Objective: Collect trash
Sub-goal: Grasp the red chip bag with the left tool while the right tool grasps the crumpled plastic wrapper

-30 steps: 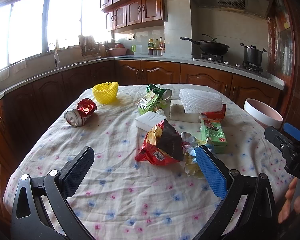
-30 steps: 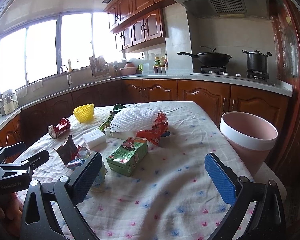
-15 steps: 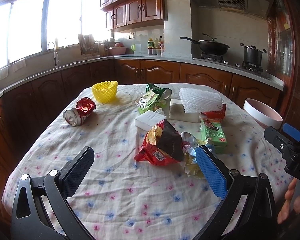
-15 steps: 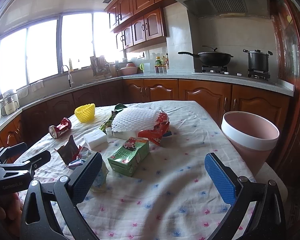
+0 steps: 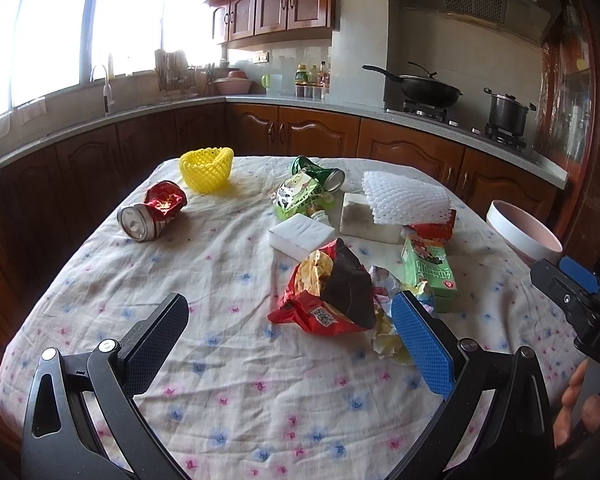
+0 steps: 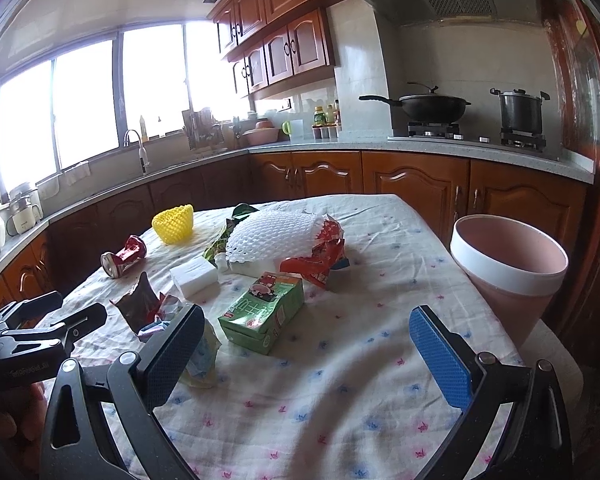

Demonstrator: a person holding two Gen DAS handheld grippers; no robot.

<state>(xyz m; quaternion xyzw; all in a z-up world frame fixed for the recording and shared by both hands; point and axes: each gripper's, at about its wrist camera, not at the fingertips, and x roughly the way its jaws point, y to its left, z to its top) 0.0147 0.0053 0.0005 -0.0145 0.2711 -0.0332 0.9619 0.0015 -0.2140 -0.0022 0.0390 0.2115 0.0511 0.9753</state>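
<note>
As you look along the left wrist view, your left gripper (image 5: 288,328) hangs with jaws apart and empty; the red snack bag (image 5: 328,296) lies just ahead, toward the blue finger. From the right wrist view, your right gripper (image 6: 312,336) is likewise spread and empty; the green carton (image 6: 262,314) lies ahead-left, long axis running away, with the pink bin (image 6: 508,272) at right. Each gripper is nearest its own item.

Floral tablecloth (image 5: 228,352), pink bin (image 6: 508,280)
</note>
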